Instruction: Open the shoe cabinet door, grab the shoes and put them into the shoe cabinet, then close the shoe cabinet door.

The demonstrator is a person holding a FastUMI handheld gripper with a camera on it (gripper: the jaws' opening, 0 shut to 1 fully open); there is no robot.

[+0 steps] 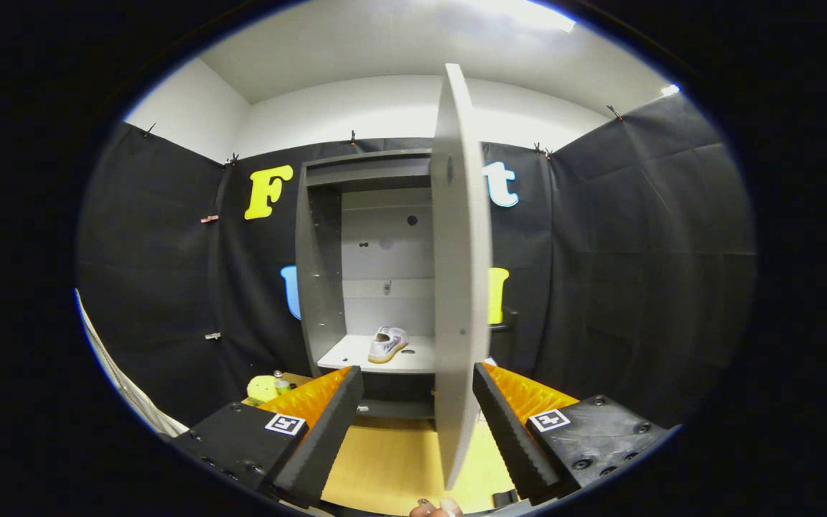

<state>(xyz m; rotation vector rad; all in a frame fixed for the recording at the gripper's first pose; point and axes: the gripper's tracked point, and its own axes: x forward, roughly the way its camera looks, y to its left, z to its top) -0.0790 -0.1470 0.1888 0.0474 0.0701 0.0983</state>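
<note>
My gripper (pixel 417 413) stands wide open, holding nothing; its two fingers spread apart with a broad gap between them. The edge of the cabinet door (pixel 460 273) hangs in that gap, closer to the right finger than the left, and I cannot tell whether it touches either one. I see the door nearly edge-on, swung out toward me, running from well above the cabinet top down to just above the wooden floor (pixel 385 467) between the fingers. At the very near edge, under the gap, a person's fingertips (pixel 436 509) just show.

Beyond the fingers the cabinet (pixel 320 273) stands open against the far booth wall. Its left side wall, top panel and back panel with a few small holes are all in sight. One shoe (pixel 388 344), pale with a light sole, lies on the shelf (pixel 345 355) inside, toward the middle, angled with one end nearer the front lip. Below that shelf is a darker lower compartment, and I cannot make out anything in it.

To the left of the left finger, near the cabinet's foot, sits a yellow-green object (pixel 263 388) with a small bottle (pixel 281 381) just beside it on its right. A dark handle-like fitting (pixel 502 327) shows on the wall just right of the door.
</note>
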